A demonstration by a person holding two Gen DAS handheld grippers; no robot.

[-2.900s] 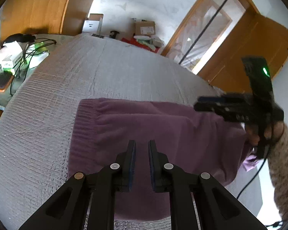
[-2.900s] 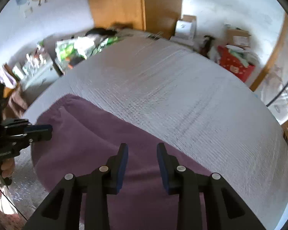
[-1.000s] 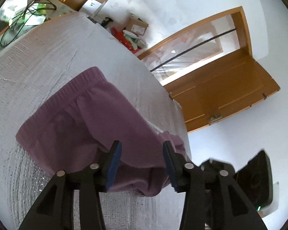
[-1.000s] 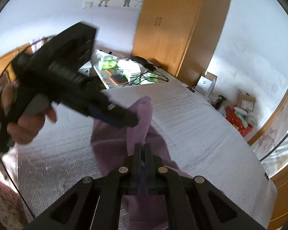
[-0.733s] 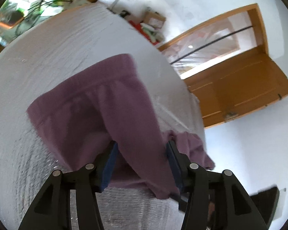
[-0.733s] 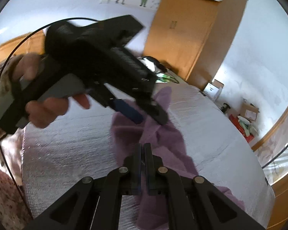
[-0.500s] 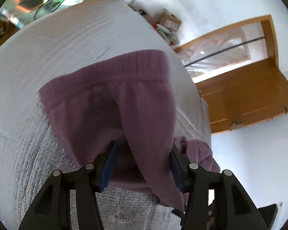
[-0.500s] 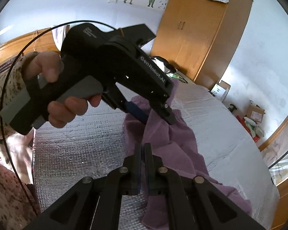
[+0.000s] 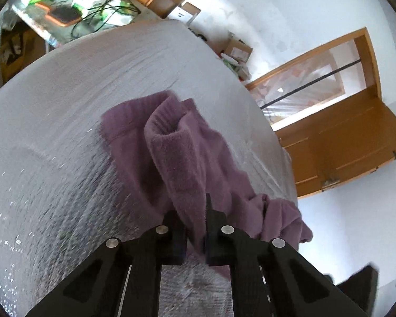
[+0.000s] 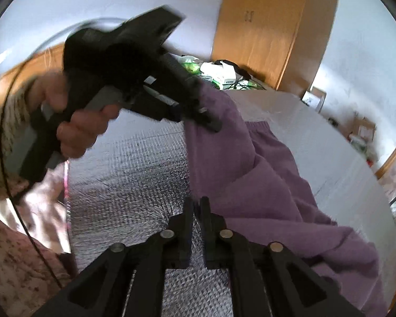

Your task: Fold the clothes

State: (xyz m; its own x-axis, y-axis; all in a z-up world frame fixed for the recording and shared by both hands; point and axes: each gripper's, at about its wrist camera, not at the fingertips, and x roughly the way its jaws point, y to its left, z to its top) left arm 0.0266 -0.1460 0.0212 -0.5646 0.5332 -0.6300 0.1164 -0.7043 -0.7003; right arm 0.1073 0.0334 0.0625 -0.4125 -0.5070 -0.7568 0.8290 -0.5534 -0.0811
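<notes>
Both my hands on the purple garment (image 9: pixel 187 158)

My left fingers (image 9: pixel 195 227) have just clenched onto a fold between them; my right fingers (image 10: pixel 195 211) look nearly clenched, seemingly pinching its edge.

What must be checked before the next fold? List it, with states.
1. Left hand-held gripper gripping the purple garment: ok, its jaws have just been closing, with a fold of cloth between them.
2. Right hand-held gripper shut: ok.
3. Cloth pinched in the right one: cannot tell.
4. Garment lying flat on the silver cover: not ok, bunched and lifted.
5. Bare cover beside the garment: ok.
</notes>
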